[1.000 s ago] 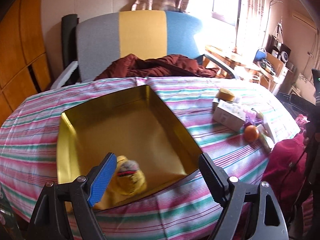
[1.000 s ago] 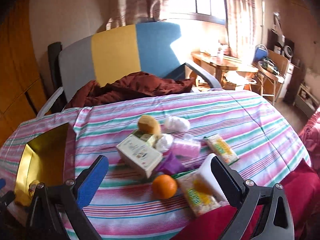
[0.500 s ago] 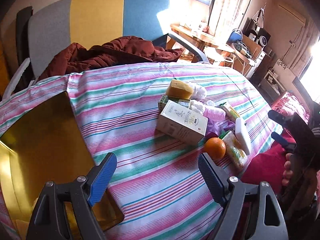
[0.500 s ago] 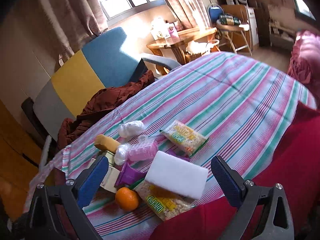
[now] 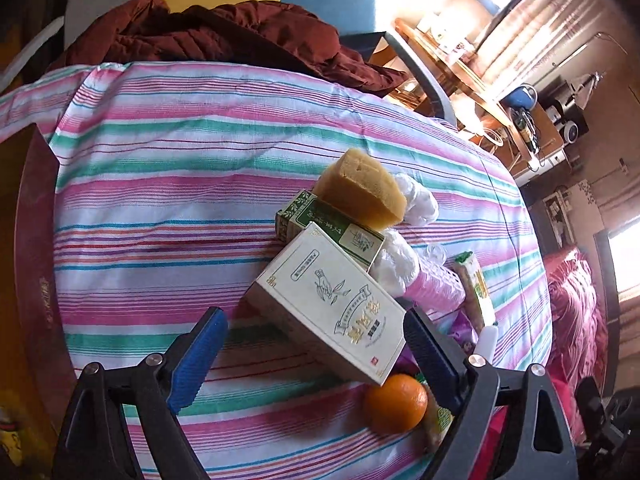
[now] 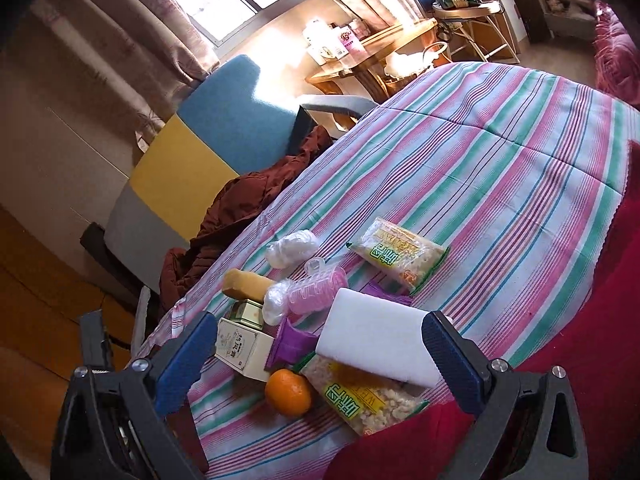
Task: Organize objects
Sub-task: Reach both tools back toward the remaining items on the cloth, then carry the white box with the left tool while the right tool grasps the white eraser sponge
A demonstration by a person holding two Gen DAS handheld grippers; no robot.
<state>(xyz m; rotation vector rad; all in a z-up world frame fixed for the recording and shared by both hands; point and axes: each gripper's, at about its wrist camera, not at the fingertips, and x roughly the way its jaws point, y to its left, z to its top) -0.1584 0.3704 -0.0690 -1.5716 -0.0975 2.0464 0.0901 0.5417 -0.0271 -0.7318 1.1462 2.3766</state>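
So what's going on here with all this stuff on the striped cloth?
A person is tidying a pile of small things on the striped tablecloth, with a hand-held gripper in each hand. The left hand-held gripper is opening around the white tea box without touching it yet. The right hand-held gripper hangs open over the white sponge block and holds nothing. The orange, snack packets and yellow sponge lie untouched.

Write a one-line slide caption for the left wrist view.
Left gripper, jaws opening, poised over a cream tea box amid clutter on the striped tablecloth.
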